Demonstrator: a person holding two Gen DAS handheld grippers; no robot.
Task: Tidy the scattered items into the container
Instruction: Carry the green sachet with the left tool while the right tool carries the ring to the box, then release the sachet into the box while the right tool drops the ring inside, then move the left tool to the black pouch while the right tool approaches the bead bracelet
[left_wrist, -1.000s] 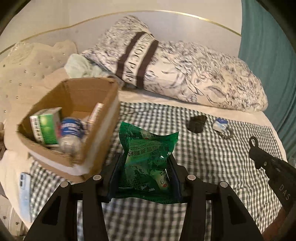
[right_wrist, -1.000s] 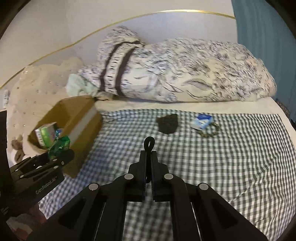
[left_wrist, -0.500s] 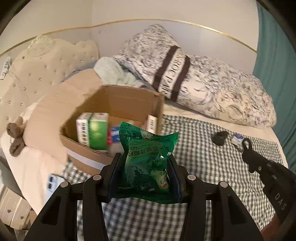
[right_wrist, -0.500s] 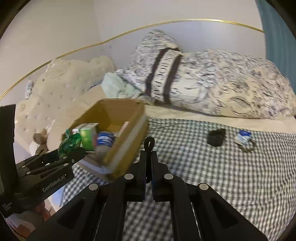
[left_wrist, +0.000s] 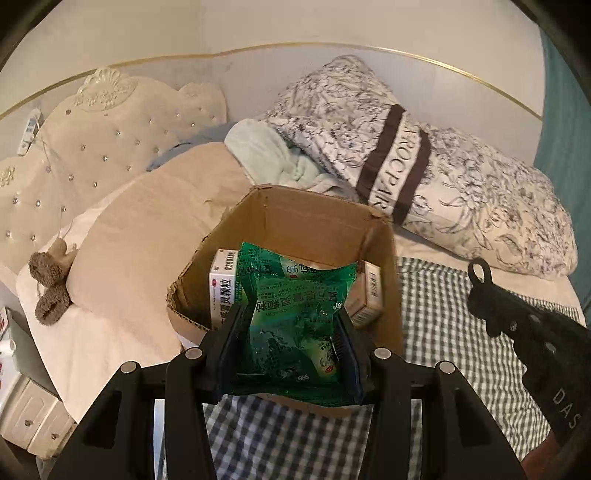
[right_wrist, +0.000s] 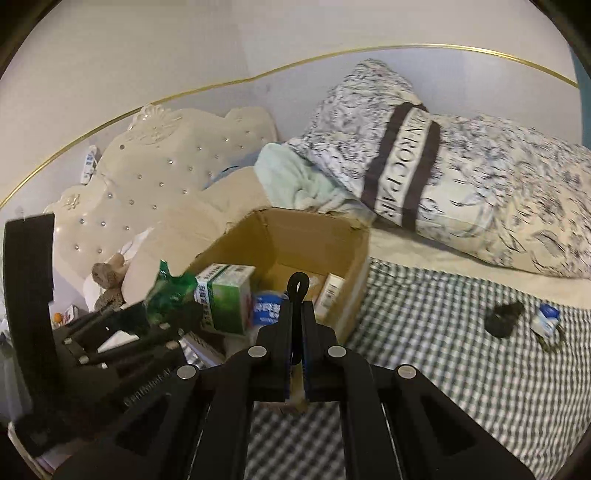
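Left gripper: pointing downward over the near edge of the box; fingers clamping a green packet, which is standing up between them, its top hanging above the box opening.
Right gripper: angling downward just beside the box, to the right of the left gripper; fingers pressing together on a small black loop that is sticking up from the tips.
Box: sitting on the bed where the checked cloth is meeting the beige pillow, open at the top.
Inside the box, counted: one green-and-white carton, one blue-labelled bottle, one pale slim carton leaning at the right wall.
Still lying out on the cloth, counted: one black item, one small blue-and-white item, the two just beside each other and well apart from the box.
Packets: one, being held.
Patterned pillows behind the box: one.
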